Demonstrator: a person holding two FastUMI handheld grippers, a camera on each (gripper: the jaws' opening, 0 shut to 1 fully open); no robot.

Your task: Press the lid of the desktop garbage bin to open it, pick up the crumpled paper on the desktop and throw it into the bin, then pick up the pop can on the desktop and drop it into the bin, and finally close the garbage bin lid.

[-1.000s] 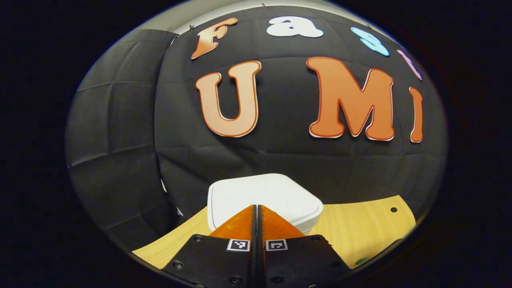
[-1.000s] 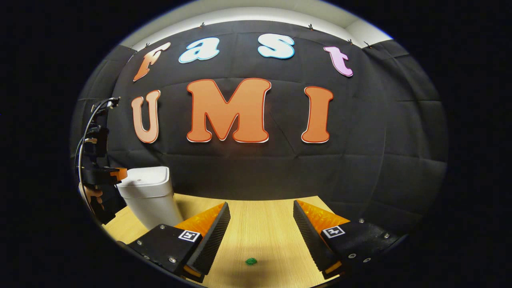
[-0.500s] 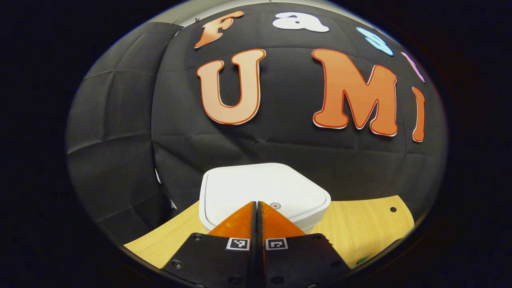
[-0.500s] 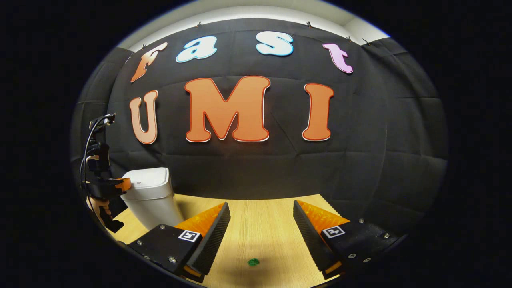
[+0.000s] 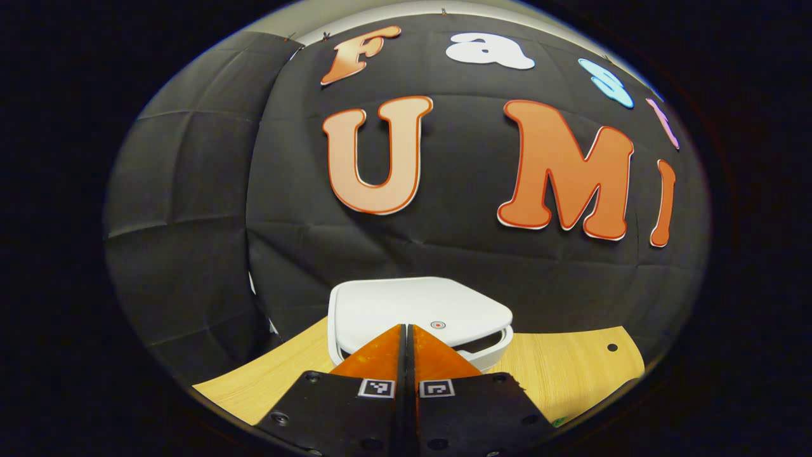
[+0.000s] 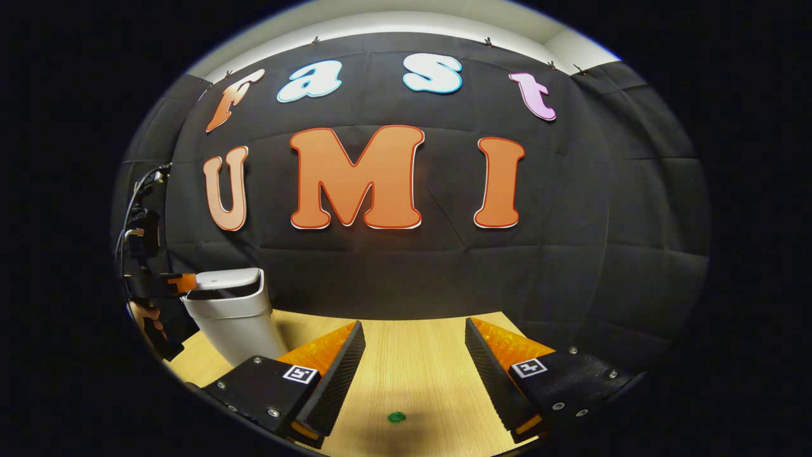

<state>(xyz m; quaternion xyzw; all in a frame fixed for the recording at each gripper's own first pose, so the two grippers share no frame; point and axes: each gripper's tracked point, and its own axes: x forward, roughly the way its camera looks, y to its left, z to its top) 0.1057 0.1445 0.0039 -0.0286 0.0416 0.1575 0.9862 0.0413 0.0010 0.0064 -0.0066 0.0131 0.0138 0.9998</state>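
Step one under way: bin [image 6: 233, 317] at the counter's [image 6: 419, 374] far left corner, its lid [image 5: 415, 308] popped up slightly, a gap showing. Left claw [image 5: 406, 330] clenched, empty, tips at the lid's near edge. Right claw [image 6: 415, 365] released, well right of bin. Paper, can, closing all left to do.

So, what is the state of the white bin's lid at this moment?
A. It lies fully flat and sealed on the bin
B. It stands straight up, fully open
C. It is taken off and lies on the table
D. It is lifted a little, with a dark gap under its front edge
D: the lid sits slightly raised above the bin, with a dark gap beneath its front edge; the left gripper, fingers together, is at that edge.
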